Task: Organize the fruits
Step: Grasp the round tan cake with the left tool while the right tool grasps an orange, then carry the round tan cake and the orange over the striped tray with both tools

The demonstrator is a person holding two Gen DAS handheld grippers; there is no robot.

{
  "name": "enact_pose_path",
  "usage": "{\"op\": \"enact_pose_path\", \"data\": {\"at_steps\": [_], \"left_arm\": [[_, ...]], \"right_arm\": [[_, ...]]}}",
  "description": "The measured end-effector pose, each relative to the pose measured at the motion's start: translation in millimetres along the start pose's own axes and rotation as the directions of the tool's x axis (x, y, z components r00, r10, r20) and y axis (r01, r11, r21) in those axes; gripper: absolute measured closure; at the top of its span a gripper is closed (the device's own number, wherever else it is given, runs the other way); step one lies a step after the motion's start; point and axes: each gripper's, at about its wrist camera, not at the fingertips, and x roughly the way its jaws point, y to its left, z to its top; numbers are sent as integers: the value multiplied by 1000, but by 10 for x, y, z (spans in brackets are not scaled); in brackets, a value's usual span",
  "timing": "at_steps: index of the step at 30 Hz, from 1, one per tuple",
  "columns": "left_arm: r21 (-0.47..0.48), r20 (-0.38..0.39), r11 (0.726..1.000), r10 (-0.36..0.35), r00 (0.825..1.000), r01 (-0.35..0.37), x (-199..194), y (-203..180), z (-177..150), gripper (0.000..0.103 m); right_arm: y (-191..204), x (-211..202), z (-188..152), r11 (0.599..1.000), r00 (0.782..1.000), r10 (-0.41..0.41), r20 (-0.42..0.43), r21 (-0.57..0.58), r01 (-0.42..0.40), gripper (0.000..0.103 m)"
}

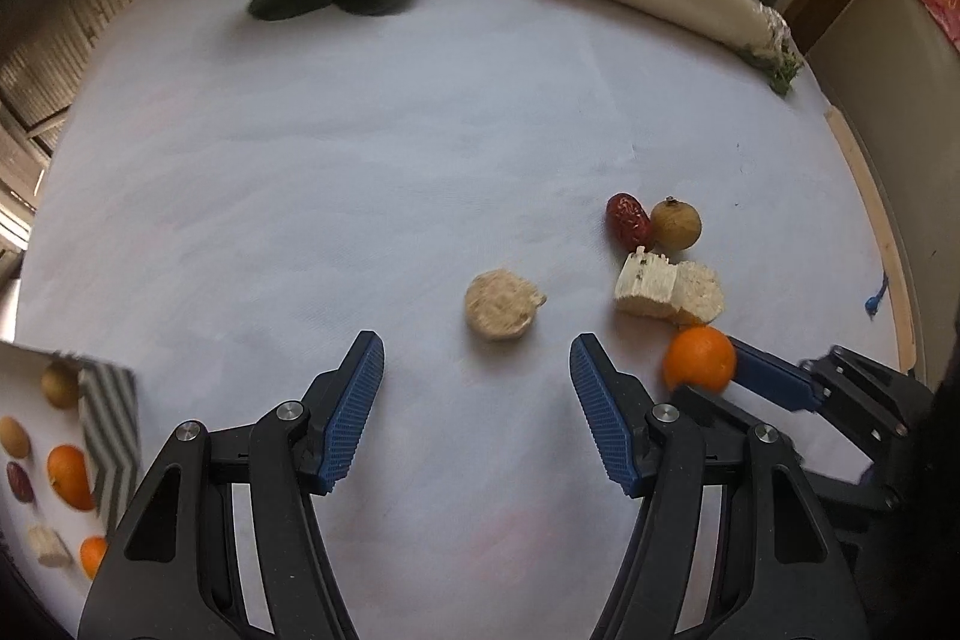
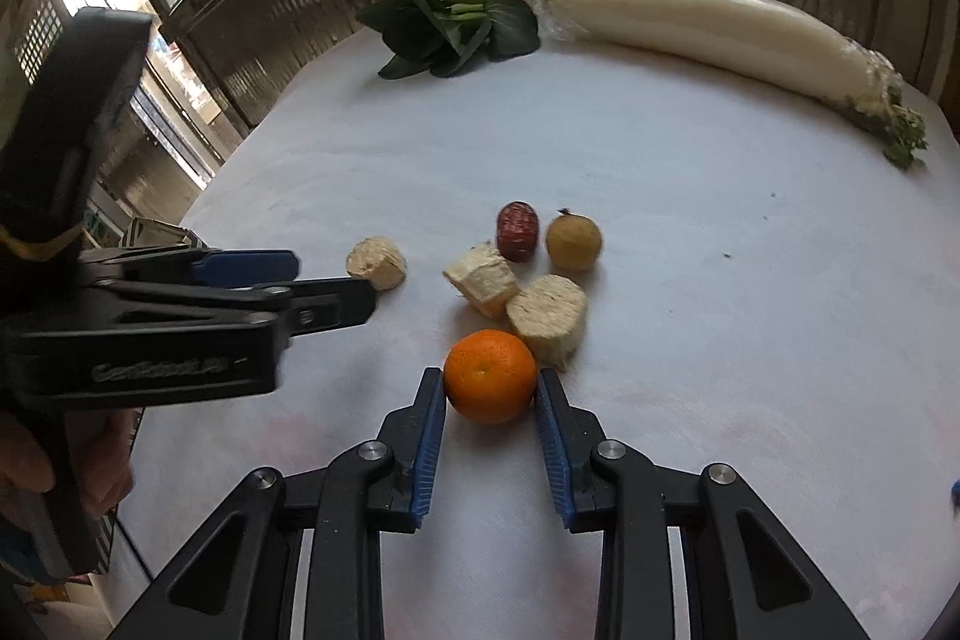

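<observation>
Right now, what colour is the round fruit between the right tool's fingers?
Bright orange, seen best in the right wrist view, where the right tool grips it.

Orange [image 2: 490,376] – round, bright – beside pale chunks [image 2: 547,319].

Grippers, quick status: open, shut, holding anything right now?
Left gripper: open, holding nothing, pointed at the round pale chunk.
Right gripper: closed around the orange, which sits on the table.
</observation>
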Motion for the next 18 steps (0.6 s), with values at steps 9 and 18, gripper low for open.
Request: {"op": "enact_pose_path", "data": {"at_steps": [9, 18], "left_arm": [[42, 48, 999, 13, 999, -16, 43, -43, 34, 77], [9, 62, 999, 45, 997, -45, -161, 36, -137, 77]], "right_arm": [[-49, -23, -47, 1000, 1000, 1, 1, 19, -1, 74], [82, -87, -58, 1000, 1000, 7, 6, -8, -7, 74]]}}
